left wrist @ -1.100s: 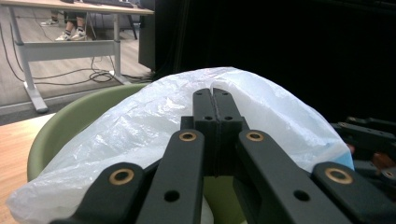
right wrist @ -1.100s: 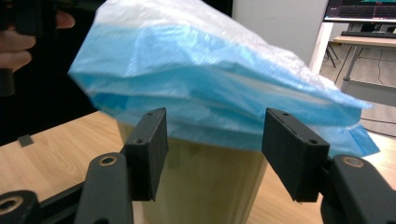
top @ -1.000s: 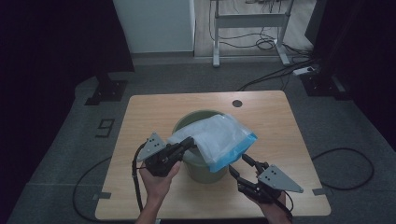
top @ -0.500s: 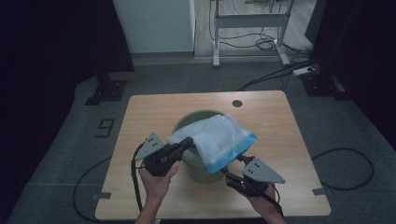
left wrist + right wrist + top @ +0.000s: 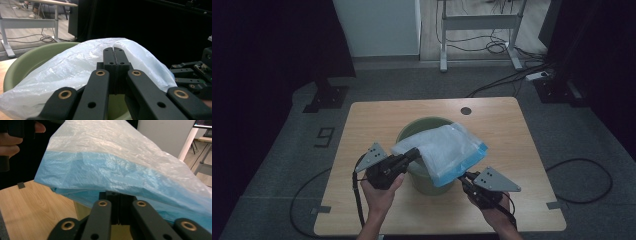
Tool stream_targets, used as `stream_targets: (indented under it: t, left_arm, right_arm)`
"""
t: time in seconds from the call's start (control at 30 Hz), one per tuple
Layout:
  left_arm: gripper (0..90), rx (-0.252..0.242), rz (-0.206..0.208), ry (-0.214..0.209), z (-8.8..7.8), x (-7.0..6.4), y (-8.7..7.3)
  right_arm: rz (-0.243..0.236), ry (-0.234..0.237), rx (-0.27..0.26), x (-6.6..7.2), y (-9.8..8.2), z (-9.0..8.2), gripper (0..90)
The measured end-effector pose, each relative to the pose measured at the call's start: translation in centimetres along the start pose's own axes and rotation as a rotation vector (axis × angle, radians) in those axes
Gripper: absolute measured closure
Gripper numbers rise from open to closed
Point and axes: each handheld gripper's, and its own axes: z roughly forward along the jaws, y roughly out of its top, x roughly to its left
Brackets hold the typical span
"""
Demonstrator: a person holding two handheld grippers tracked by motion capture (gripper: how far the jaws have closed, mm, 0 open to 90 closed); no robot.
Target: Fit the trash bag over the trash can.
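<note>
A translucent plastic bag (image 5: pixel 442 150) with a blue edge lies across the top of a green bucket (image 5: pixel 412 131) in the middle of the wooden table (image 5: pixel 512 125). My left gripper (image 5: pixel 414 152) is shut on the bag's left end; in the left gripper view its jaws (image 5: pixel 115 50) meet against the crinkled film (image 5: pixel 70 67) above the bucket's rim (image 5: pixel 30 57). My right gripper (image 5: pixel 460 176) sits at the bag's near blue corner. Its jaws have just been closing and now meet under the blue edge (image 5: pixel 112 170), with the tips (image 5: pixel 116 193) pinching the film.
A dark round hole (image 5: pixel 466 110) is in the table's far side. Bare wood (image 5: pixel 30 202) lies in front of the bucket. On the floor beyond stand a white desk frame (image 5: pixel 477 22) and loose cables (image 5: pixel 512 75). A person's hand (image 5: pixel 15 142) holds the other gripper.
My right gripper has edged left toward the bucket and its jaws have gone from open to closed on the bag's blue edge. The left gripper has stayed put.
</note>
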Motion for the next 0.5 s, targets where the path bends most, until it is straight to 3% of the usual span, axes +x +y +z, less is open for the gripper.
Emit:
stream_targets:
  t: [0.5]
  left_arm:
    - [90.0, -0.036, -0.026, -0.008, -1.3, 0.9, 0.9]
  right_arm:
    - [-0.024, -0.001, -0.052, -1.6, 2.3, -2.1, 89.1]
